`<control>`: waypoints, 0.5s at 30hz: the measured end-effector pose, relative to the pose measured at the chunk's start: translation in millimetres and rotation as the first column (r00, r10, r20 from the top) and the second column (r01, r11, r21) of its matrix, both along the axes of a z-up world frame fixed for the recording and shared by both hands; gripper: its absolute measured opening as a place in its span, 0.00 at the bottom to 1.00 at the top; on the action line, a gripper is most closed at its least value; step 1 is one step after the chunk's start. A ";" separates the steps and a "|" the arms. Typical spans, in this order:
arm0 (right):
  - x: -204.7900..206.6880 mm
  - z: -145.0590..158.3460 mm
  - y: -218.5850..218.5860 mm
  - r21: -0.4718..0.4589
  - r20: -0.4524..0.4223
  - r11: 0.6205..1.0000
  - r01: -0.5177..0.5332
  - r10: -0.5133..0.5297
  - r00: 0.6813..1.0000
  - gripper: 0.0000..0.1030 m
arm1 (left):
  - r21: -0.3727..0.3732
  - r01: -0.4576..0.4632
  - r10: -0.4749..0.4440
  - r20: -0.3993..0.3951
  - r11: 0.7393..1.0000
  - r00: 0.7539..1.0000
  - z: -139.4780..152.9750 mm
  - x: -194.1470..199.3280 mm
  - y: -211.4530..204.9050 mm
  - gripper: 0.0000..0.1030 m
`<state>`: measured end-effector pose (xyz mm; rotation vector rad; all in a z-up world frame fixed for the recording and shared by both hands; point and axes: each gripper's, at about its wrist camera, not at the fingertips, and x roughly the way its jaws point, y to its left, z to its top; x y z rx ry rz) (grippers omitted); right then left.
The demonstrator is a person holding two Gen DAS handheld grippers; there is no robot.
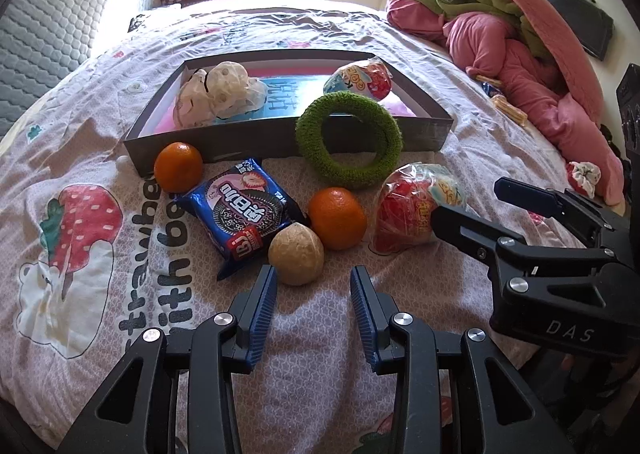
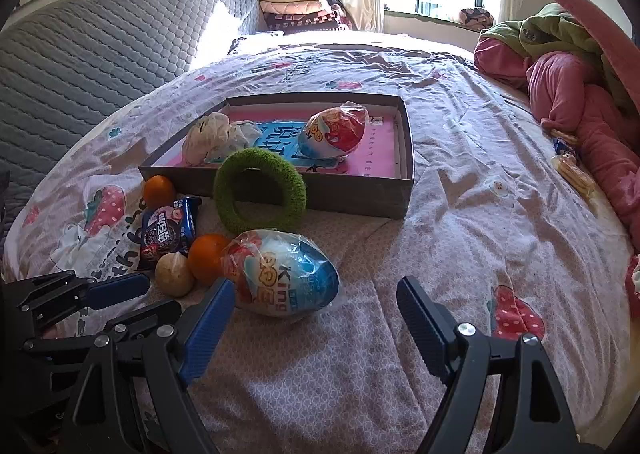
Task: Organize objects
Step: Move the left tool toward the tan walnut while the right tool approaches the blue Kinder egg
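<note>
Currently both tongs stand apart and hold nothing. The right tongs (image 2: 316, 328) are spread wide just short of the wrapped toy egg (image 2: 280, 272), which lies on its side on the bed (image 2: 460, 213); one blue finger (image 2: 208, 330) is almost at its wrapper, so the egg looks like the next pick. The left tongs (image 1: 313, 310) are parted more narrowly, with the walnut (image 1: 296, 254) just beyond the tips, touching an orange (image 1: 337, 218) and the cookie packet (image 1: 240, 209).

Further out, a green fuzzy ring (image 1: 348, 139) leans against the near wall of the shallow box (image 1: 224, 141), probably propped there and not yet sorted. A second orange (image 1: 178, 167) sits by the box's near left corner. Inside the box already lie a second toy egg (image 2: 334, 129) and a bundle of white cloth (image 1: 218, 93), which suggests the box is the collecting place and the loose things along the near edge of the bed remain to go in.

The right wrist view shows the near egg's blue end and lettering; the left wrist view sees only its red crinkled end, partly behind the right tongs. The left view shows the cookie packet's whole face, foreshortened in the other.
</note>
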<state>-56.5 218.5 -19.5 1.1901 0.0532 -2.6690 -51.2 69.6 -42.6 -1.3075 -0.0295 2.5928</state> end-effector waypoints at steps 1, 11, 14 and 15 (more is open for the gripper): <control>-1.3 -0.7 -0.2 -0.002 0.003 1.000 -0.005 0.005 1.000 0.80 | 0.001 -0.003 0.003 0.003 1.000 1.000 -0.9 -1.6 0.2 0.38; -21.9 -11.5 -5.1 -0.050 0.073 0.997 -0.061 0.065 0.995 0.80 | -0.009 -0.036 0.036 0.029 0.999 0.999 -11.1 -15.8 0.3 0.32; -28.3 -14.0 -6.6 -0.062 0.088 0.996 -0.070 0.075 0.993 0.80 | 0.001 -0.041 0.041 0.033 0.999 0.999 -13.6 -18.3 -0.5 0.32; -30.8 -15.9 -6.7 -0.074 0.101 0.994 -0.077 0.085 0.991 0.80 | 0.003 -0.042 0.041 0.032 0.999 0.999 -13.6 -18.9 -0.5 0.32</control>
